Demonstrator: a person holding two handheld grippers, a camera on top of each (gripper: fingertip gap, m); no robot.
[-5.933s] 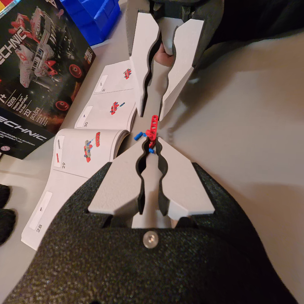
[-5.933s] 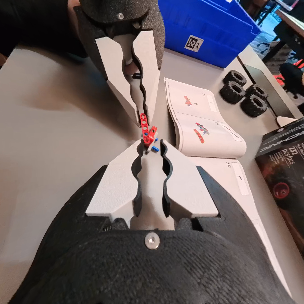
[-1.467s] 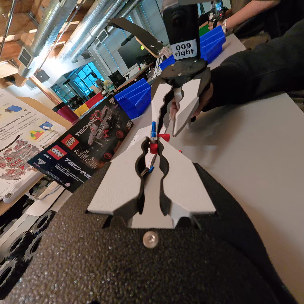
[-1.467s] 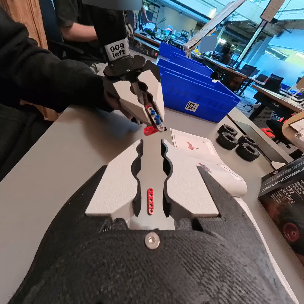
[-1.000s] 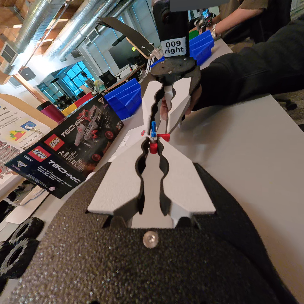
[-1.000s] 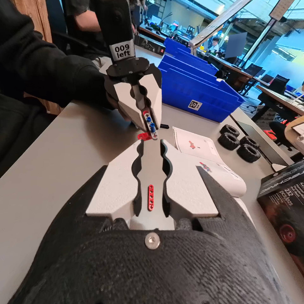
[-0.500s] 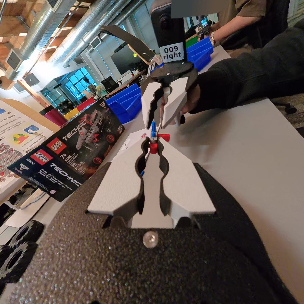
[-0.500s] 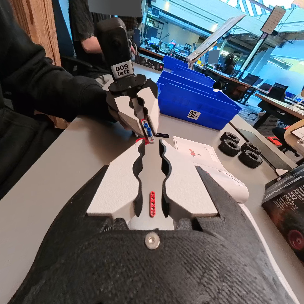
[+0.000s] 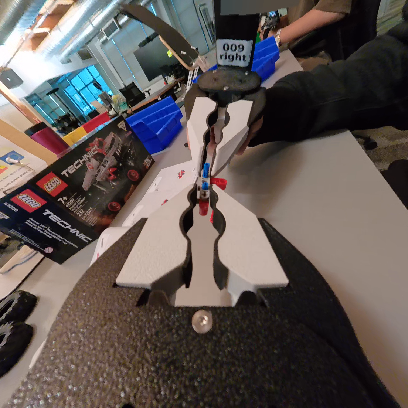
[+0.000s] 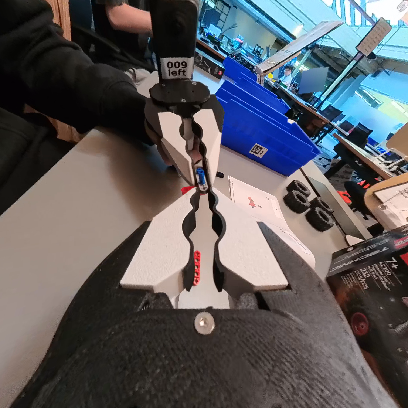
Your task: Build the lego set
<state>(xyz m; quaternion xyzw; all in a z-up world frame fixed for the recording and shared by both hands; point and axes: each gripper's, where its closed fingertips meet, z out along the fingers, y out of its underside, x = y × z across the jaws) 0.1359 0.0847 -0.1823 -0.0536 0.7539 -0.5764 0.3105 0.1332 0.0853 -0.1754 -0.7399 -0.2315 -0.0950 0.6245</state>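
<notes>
left gripper [image 9: 204, 191] clamps grey-red-blue Technic subassembly [image 9: 204, 187] frame-centre | right gripper [image 10: 203, 191] tips pinch its end | red beam [image 10: 197, 273] flat on table

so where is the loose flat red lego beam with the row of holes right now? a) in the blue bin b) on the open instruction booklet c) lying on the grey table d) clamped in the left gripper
c: the flat red lego beam lies on the grey table, seen in the gap of the right gripper.

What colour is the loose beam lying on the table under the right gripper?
Red; the beam shows best in the right wrist view, flat on the table.
</notes>
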